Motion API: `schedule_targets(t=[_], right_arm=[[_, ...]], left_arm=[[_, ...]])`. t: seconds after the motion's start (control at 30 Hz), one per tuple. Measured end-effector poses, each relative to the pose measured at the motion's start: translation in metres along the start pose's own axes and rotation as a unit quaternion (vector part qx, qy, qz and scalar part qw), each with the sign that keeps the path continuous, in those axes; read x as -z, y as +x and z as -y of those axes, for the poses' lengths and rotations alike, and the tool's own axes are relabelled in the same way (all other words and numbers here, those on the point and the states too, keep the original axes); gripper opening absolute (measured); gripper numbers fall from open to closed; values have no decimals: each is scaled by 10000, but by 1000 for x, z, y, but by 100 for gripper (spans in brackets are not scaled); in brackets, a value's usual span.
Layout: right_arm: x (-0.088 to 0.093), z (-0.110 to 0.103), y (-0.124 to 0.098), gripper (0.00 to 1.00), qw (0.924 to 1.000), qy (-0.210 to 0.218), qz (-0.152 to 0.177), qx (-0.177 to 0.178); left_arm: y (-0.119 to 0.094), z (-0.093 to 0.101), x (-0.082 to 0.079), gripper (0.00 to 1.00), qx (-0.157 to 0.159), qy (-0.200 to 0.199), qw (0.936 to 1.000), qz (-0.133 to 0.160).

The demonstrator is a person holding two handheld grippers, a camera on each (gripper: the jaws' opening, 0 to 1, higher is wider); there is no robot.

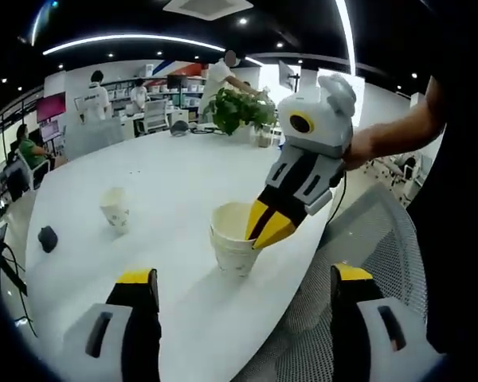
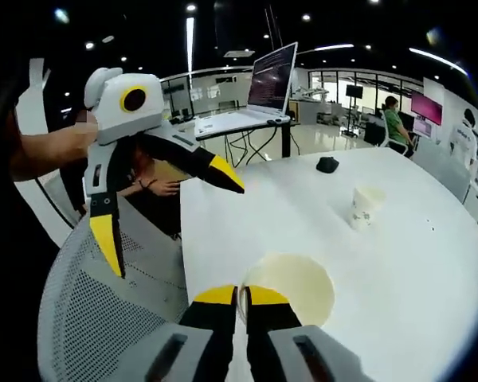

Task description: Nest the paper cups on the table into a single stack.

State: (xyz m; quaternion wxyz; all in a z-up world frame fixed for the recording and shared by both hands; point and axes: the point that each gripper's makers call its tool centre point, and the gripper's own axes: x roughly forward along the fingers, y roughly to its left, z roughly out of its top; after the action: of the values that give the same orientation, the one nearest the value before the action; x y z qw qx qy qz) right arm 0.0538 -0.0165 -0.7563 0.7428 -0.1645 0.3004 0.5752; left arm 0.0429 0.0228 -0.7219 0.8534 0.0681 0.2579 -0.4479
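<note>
The right gripper (image 1: 272,231) is pinching the near rim of the nested cup stack (image 1: 233,248), its yellow-tipped fingers (image 2: 215,296) pressed nearly together with the thin paper edge caught between them, as the right gripper view is showing from just above the open mouth of the stack (image 2: 291,288). The left gripper (image 1: 243,290) is hanging back with its fingers (image 1: 137,278) spread wide and holding nothing, pointing toward the stack from the edge of the surface (image 1: 175,171); in the right gripper view the same gripper (image 2: 171,211) is floating over a mesh chair (image 2: 103,310) beside the surface, fingers splayed far apart. The stack is sitting near the close edge of the white surface and appears, judging from the layered rims, to be made of several cups already nested. One single paper cup (image 1: 115,208) is standing upright by itself, well apart from the stack and further in across the surface. A small dark object (image 1: 48,237) is lying beyond it. So the task is looking mostly done: what seems left is fetching that lone cup and seating it with the others.
</note>
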Motion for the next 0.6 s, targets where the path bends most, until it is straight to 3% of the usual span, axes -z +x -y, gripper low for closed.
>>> schedule_targets(t=[0.6], right_arm=[[4,-1,6,2,9999,155,-11,-38]], left_arm=[[0,0,2,87,14,33,10000,-60]])
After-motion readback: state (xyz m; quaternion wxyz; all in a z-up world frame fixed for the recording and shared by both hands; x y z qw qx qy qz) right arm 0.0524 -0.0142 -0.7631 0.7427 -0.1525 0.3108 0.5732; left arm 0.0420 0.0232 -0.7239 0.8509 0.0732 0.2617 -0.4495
